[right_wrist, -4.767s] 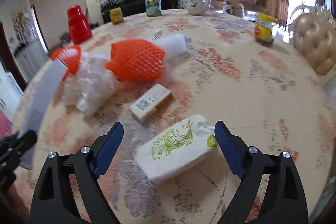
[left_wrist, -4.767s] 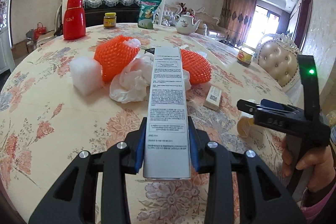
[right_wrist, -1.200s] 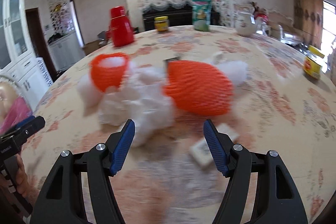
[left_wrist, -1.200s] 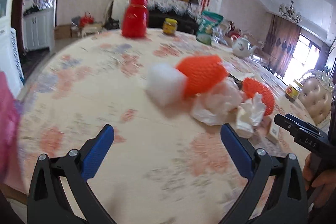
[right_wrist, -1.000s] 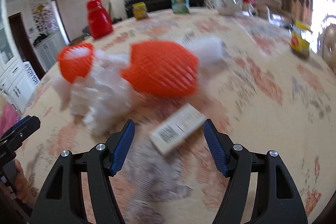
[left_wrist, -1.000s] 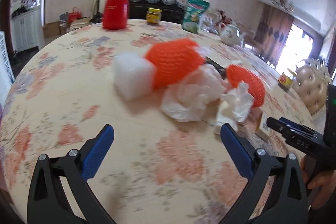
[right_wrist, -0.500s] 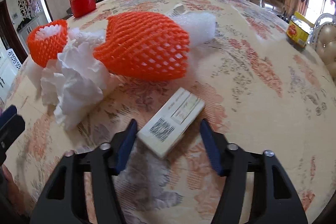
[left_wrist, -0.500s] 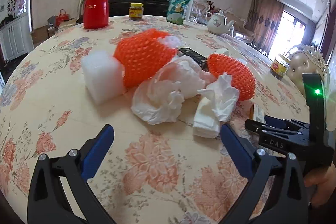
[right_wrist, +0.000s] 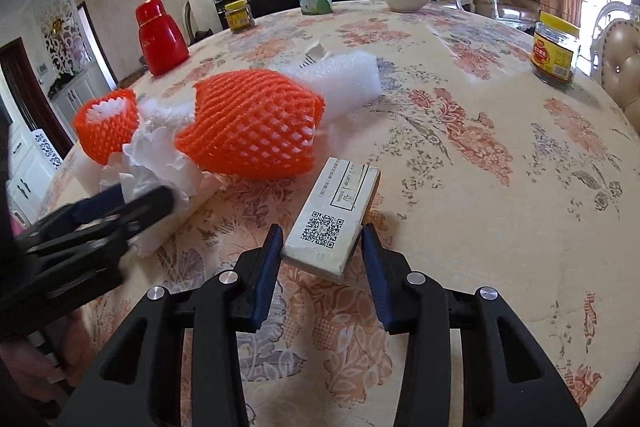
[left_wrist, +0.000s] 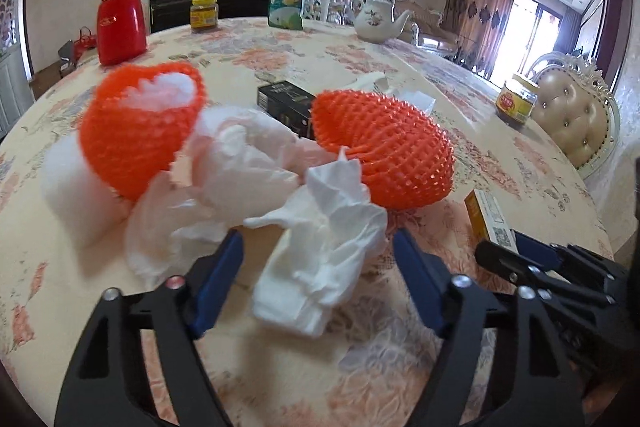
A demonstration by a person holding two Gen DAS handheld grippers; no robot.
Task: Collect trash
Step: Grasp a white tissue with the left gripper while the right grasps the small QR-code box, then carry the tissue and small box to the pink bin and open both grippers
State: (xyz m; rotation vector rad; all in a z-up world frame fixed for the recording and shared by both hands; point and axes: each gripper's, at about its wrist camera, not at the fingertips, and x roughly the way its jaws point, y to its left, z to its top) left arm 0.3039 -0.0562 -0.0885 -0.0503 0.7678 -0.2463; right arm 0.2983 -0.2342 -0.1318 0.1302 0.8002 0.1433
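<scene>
Trash is piled in the middle of the table (left_wrist: 500,163): two orange foam nets, a white foam block (right_wrist: 348,75), a thin plastic bag, a crumpled tissue (left_wrist: 320,251) and a small box (right_wrist: 332,215) with a square code on it.

My right gripper (right_wrist: 320,247) has the small box between its jaws. They have just been closing, and now the blue pads sit right at the sides of the box. I think they are touching it, but I cannot tell if they squeeze it hard yet.

My left gripper (left_wrist: 316,267) slid in toward the pile a moment ago. Its jaws were wide apart, and they have just been closing too. The tissue now lies between them, but there is a gap on each side, so nothing is held there.

So both hands are lined up on a piece of trash. I think the next thing is to pinch all the way and lift. The tissue is soft and may slip.
</scene>
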